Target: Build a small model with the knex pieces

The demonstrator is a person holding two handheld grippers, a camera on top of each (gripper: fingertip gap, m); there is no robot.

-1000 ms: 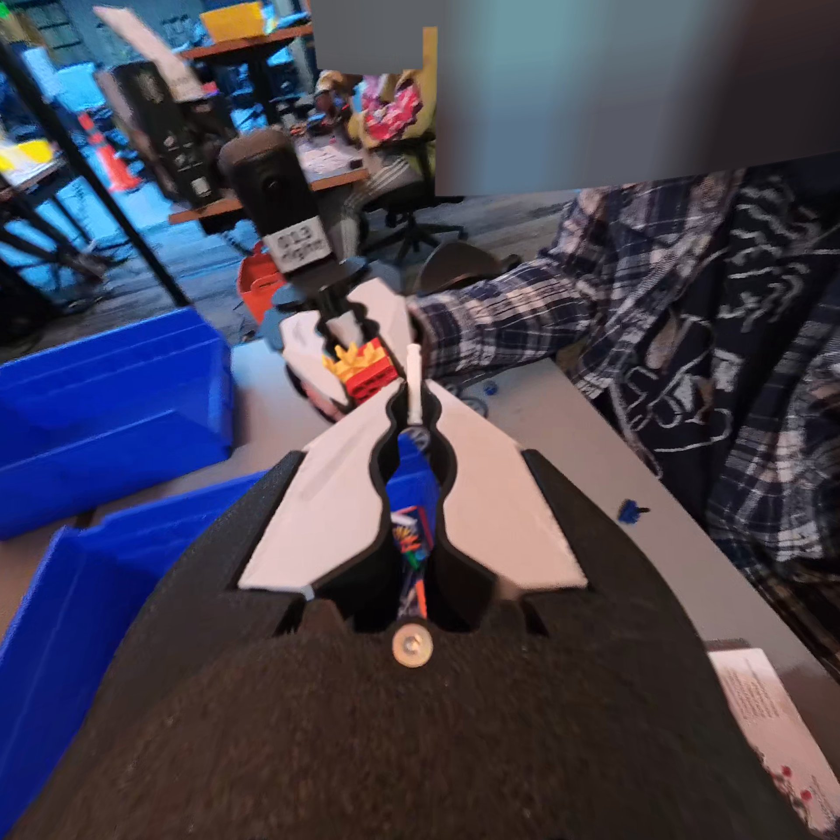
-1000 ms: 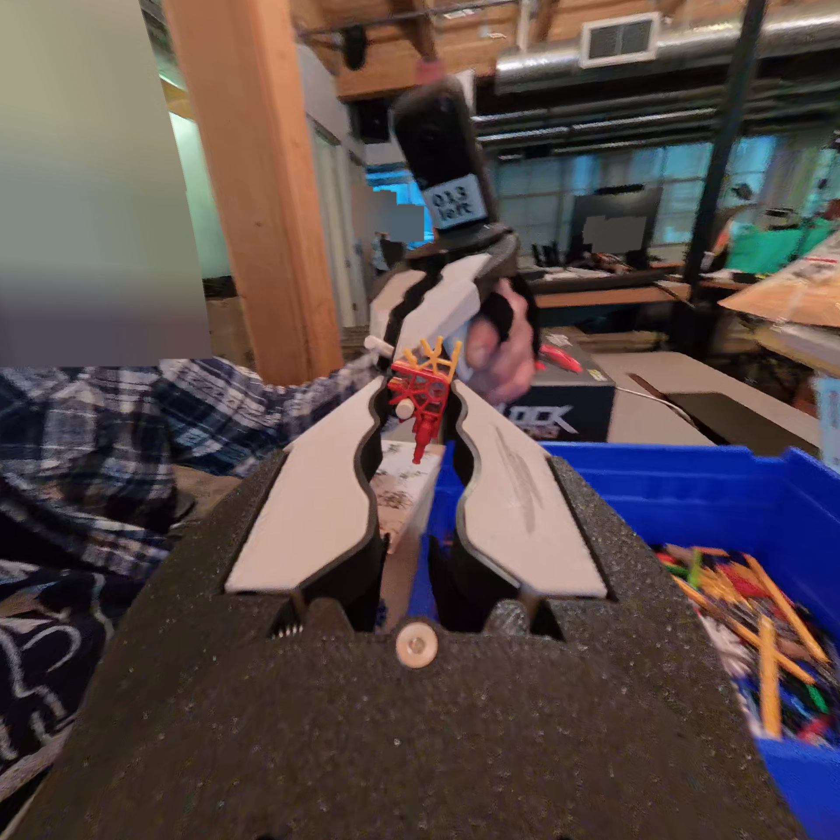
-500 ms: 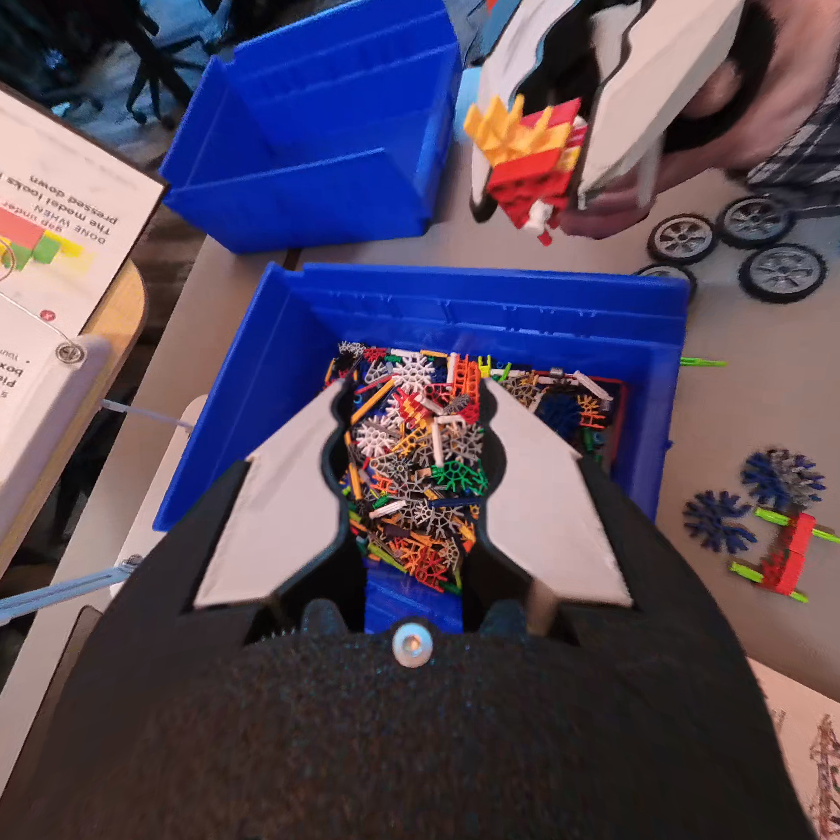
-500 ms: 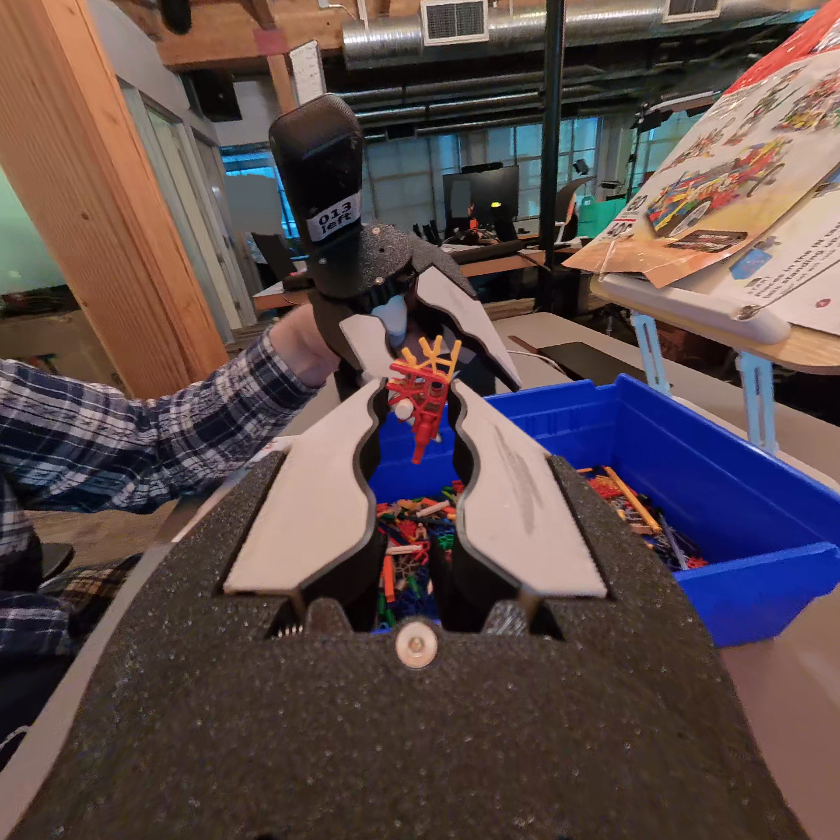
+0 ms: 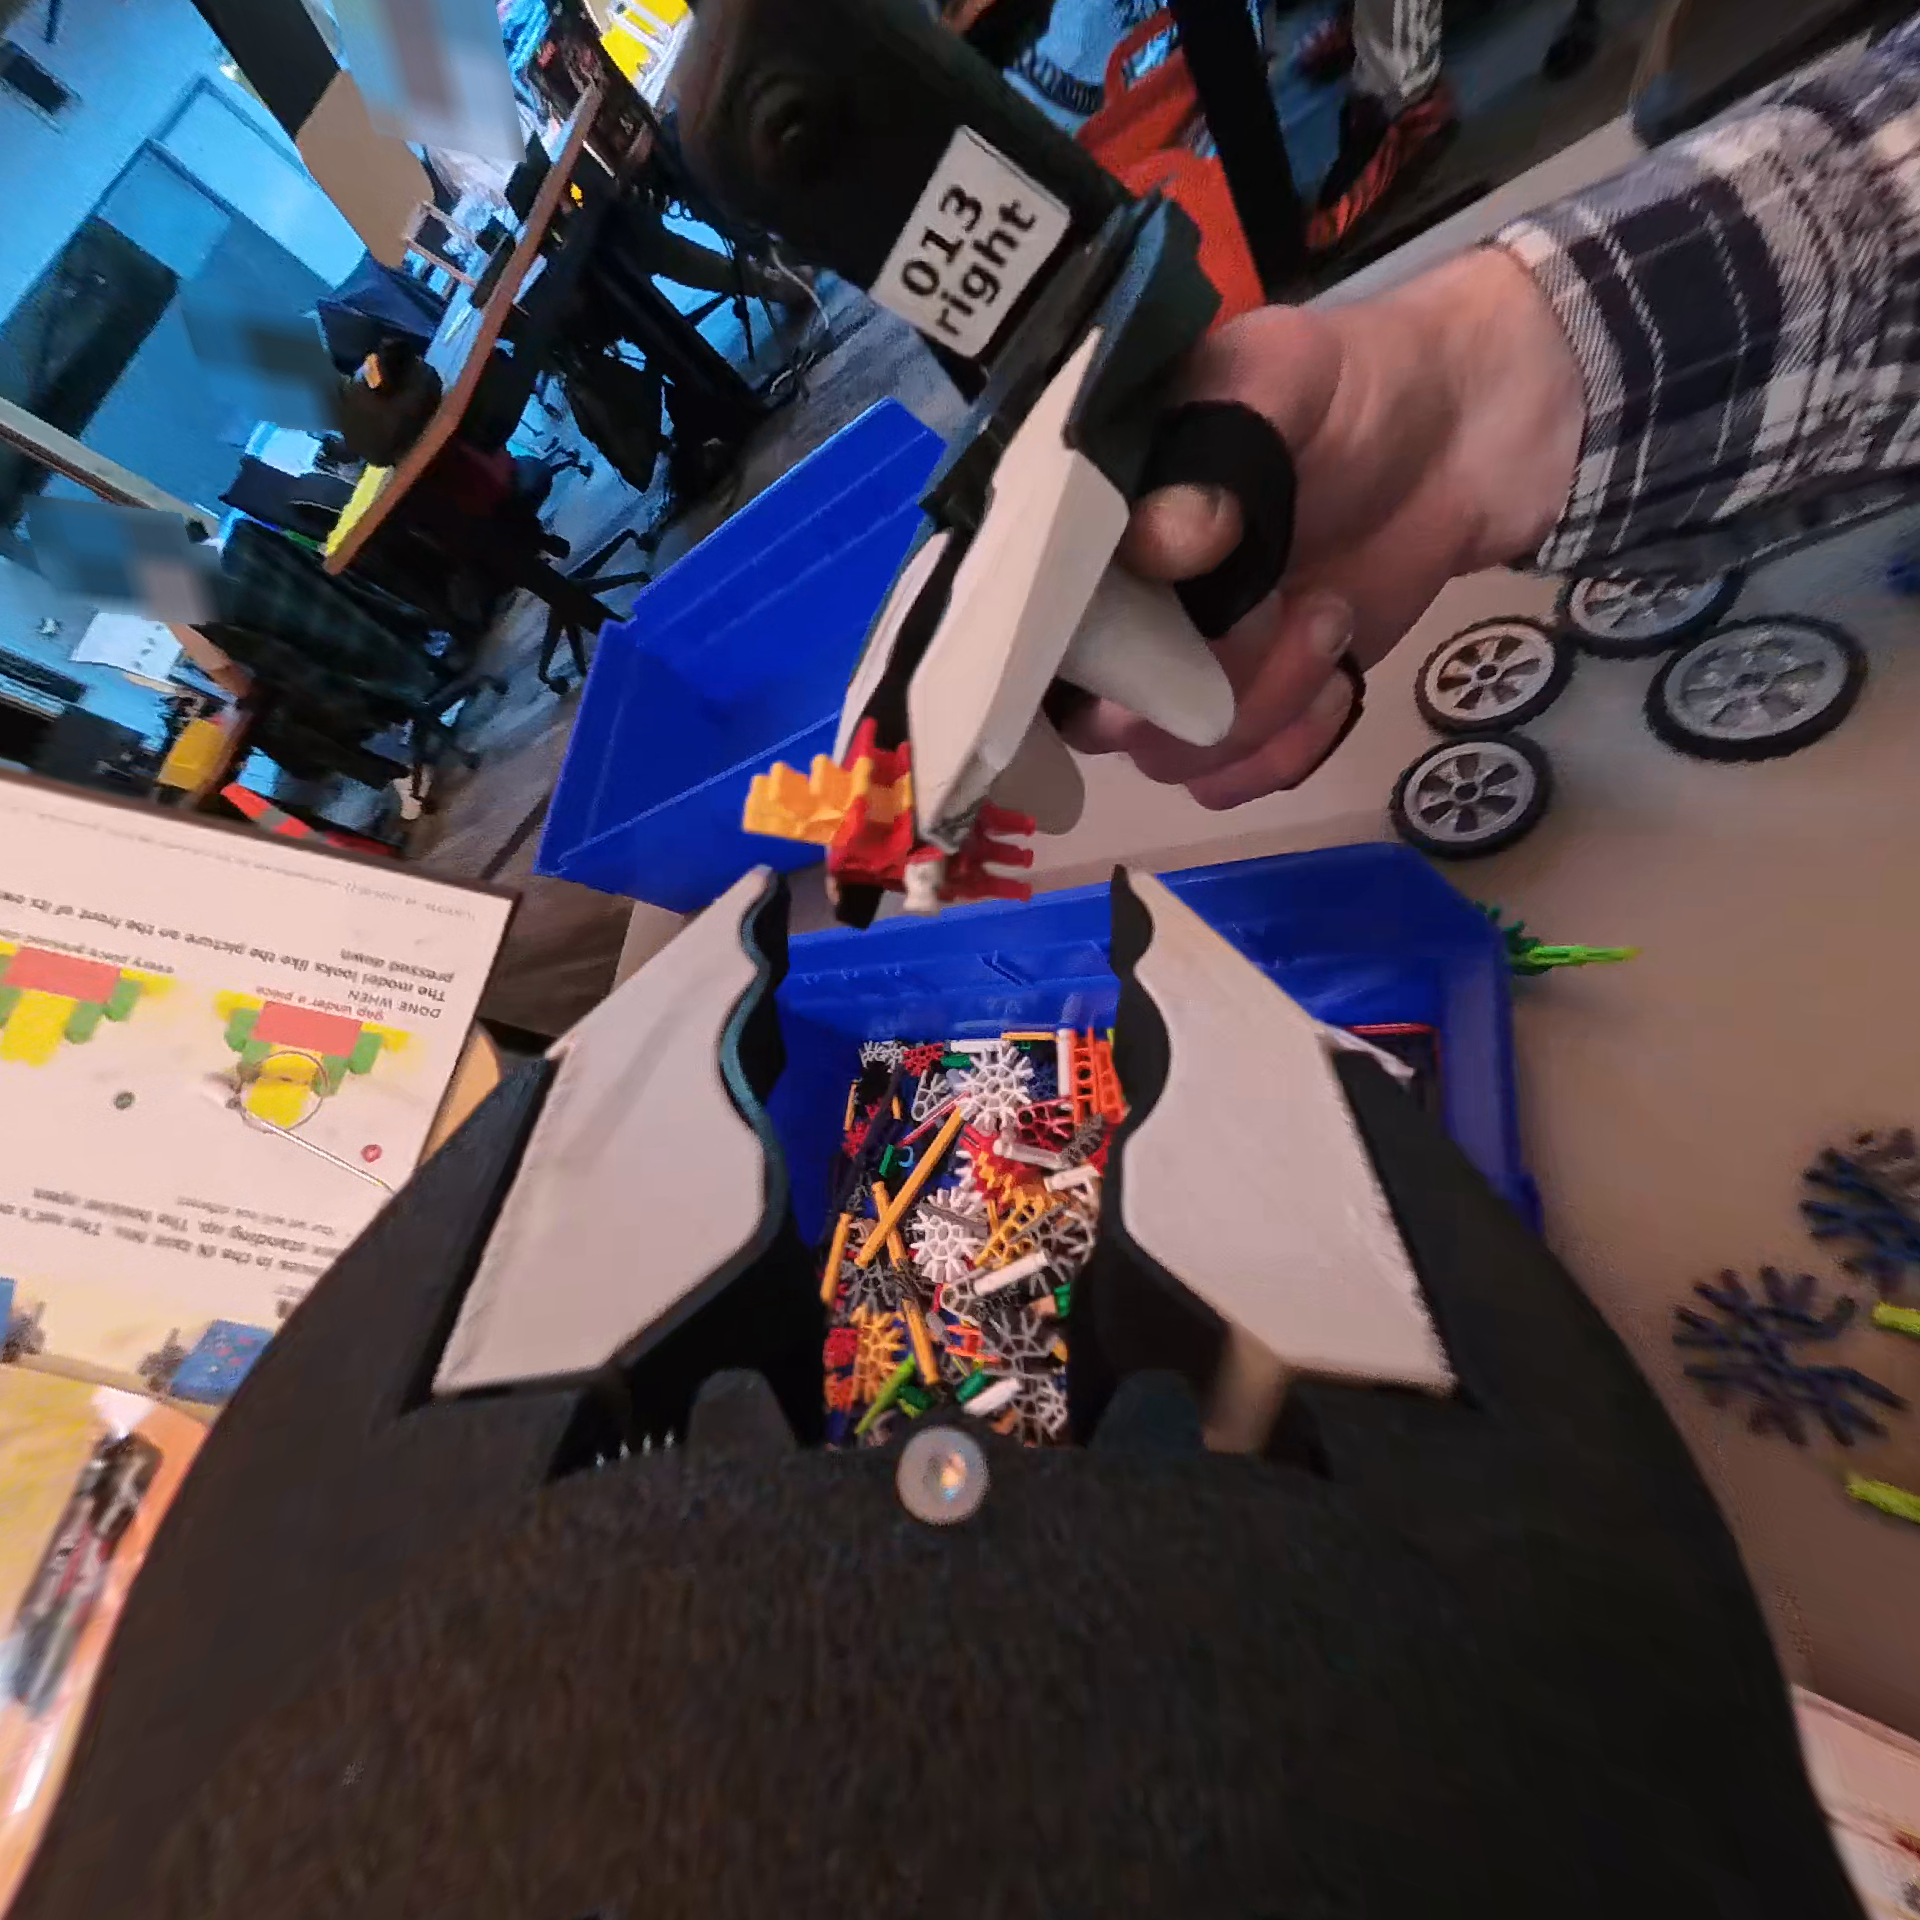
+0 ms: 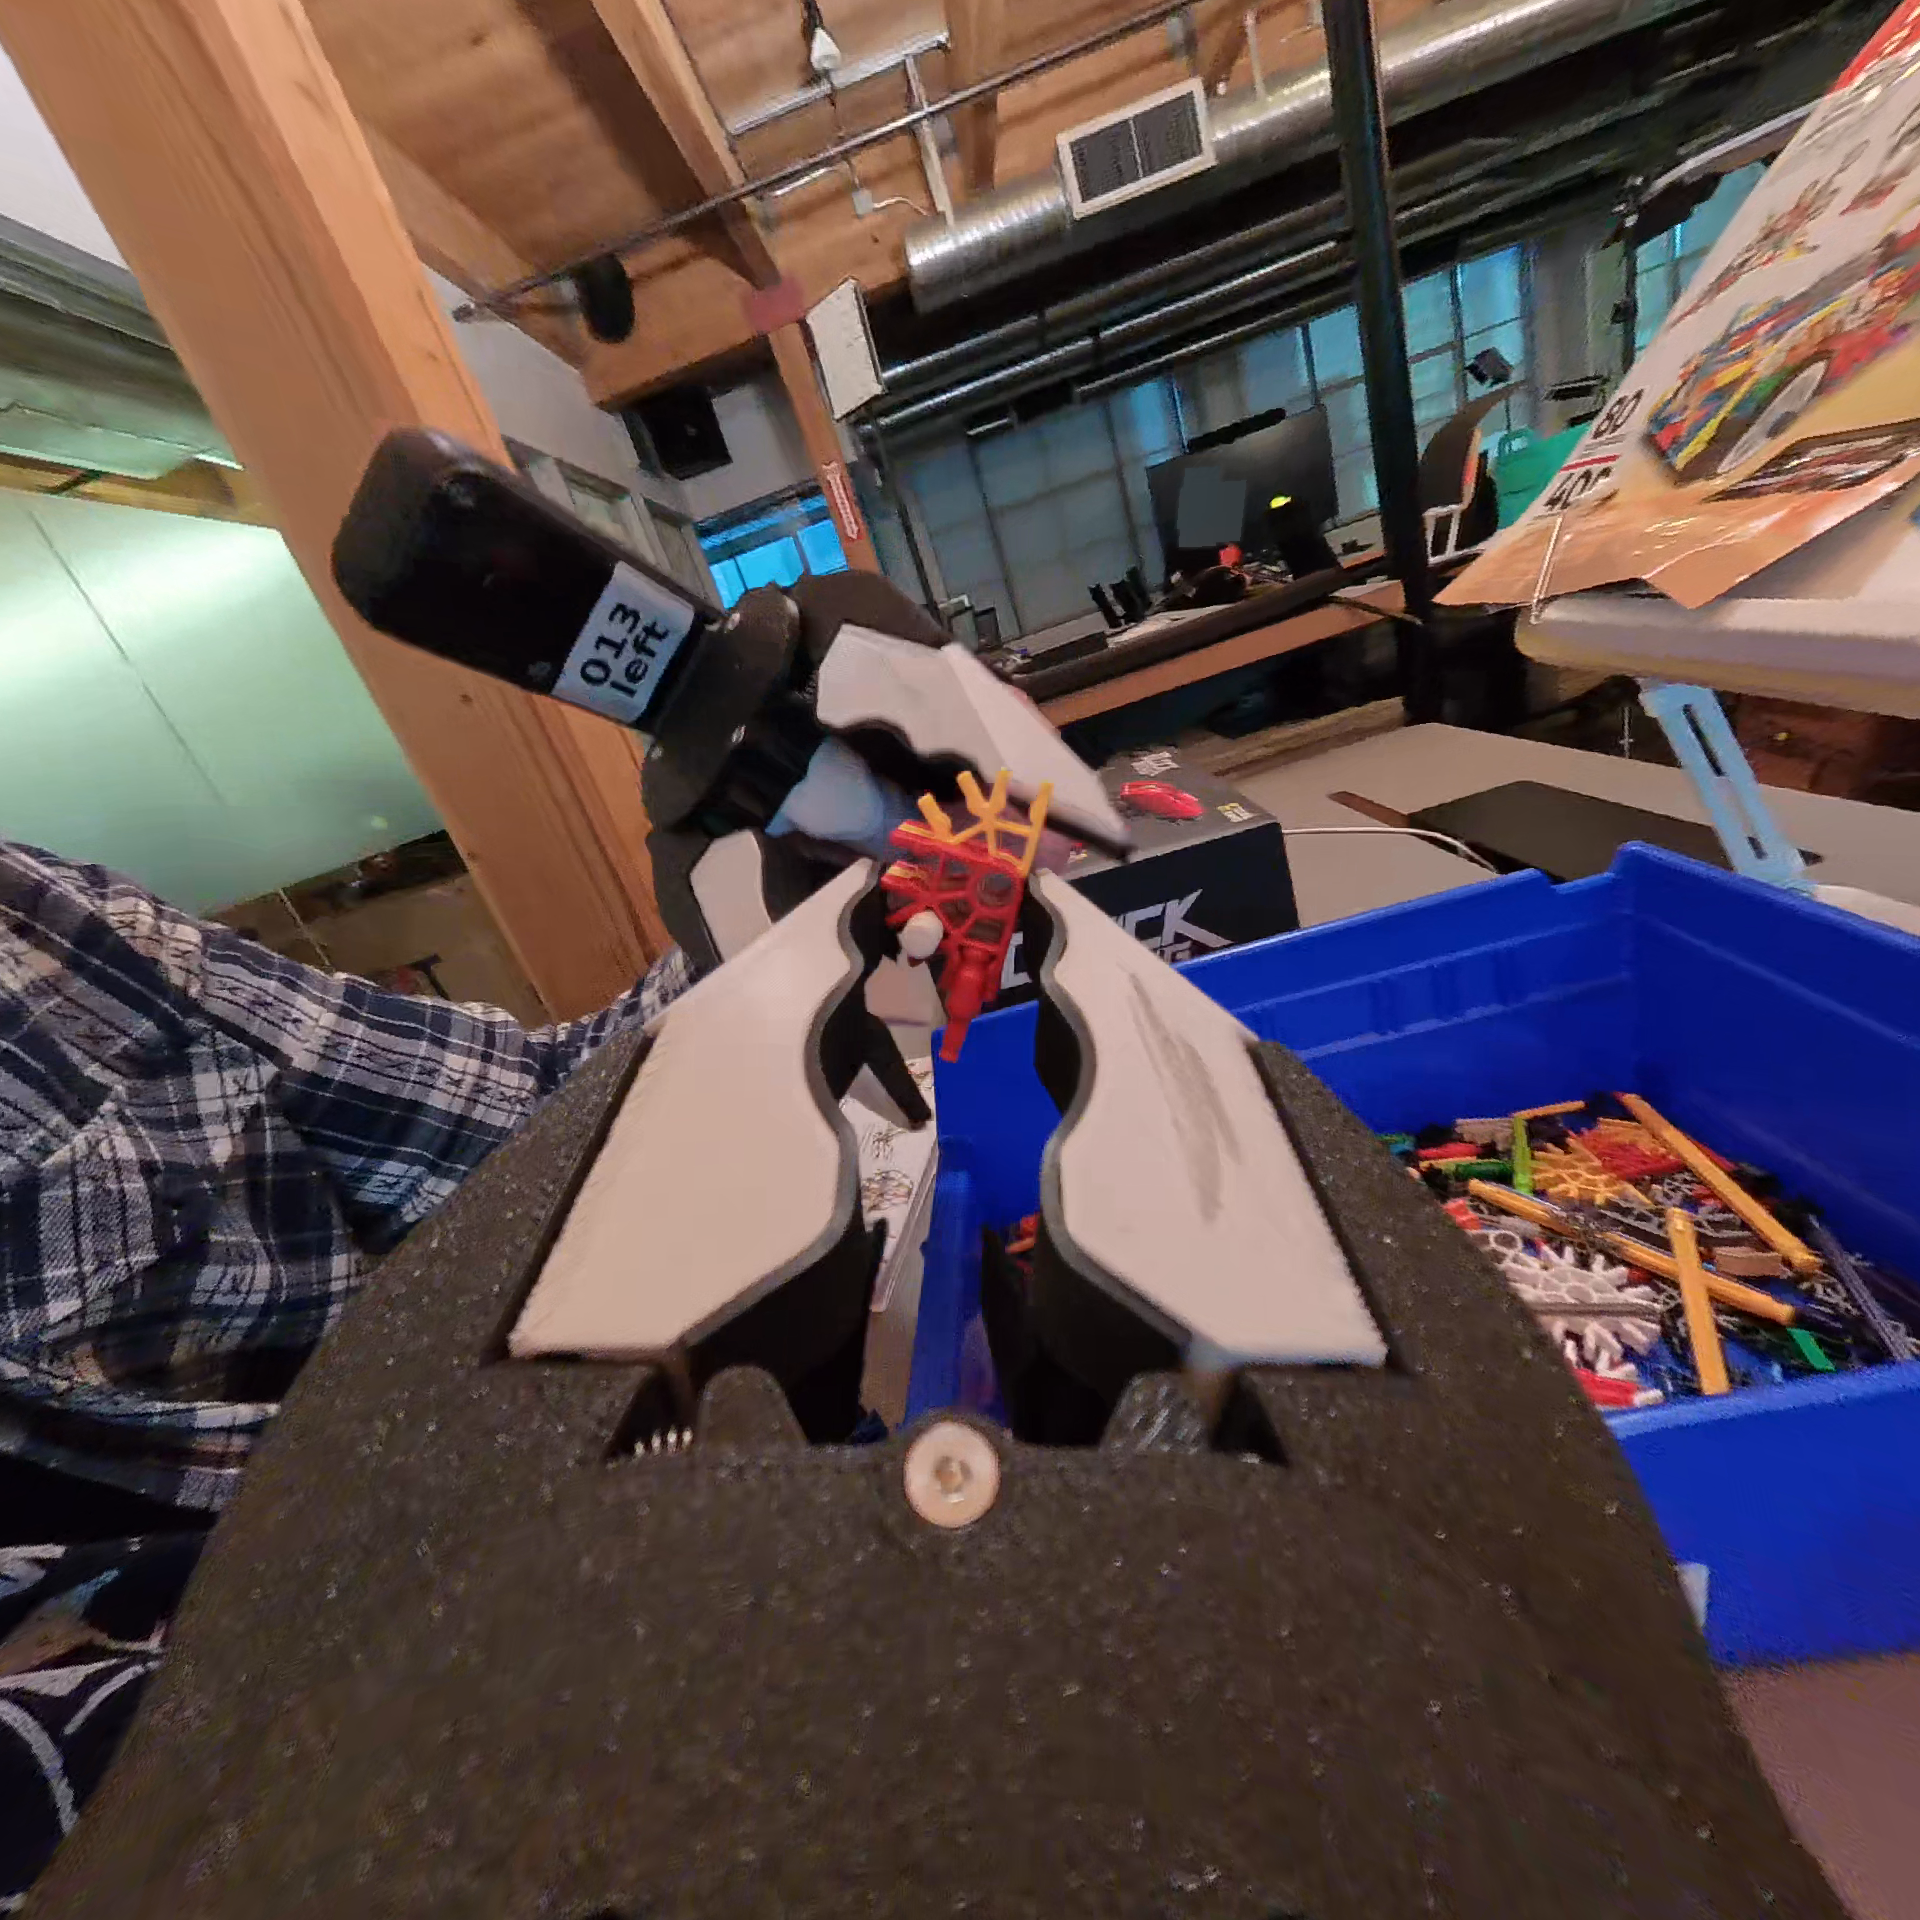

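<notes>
Red-yellow connector piece (image 6: 961, 894) gripped by right claw (image 6: 951, 883), left claw (image 5: 940, 914) gaping over blue bin (image 5: 1351, 935), beige tabletop (image 5: 1662, 1039).

My right gripper (image 6: 951, 894) pinches a small red and yellow toy piece (image 6: 961, 883). My left gripper (image 6: 914, 821) hangs wide apart just behind, beside the blue bin (image 6: 1662, 997).

bin (image 5: 1351, 935): blue | held piece (image 6: 961, 894): red, yellow | sleeve (image 5: 1714, 312): navy-white plaid | wheels (image 5: 1756, 686): grey-black
</notes>
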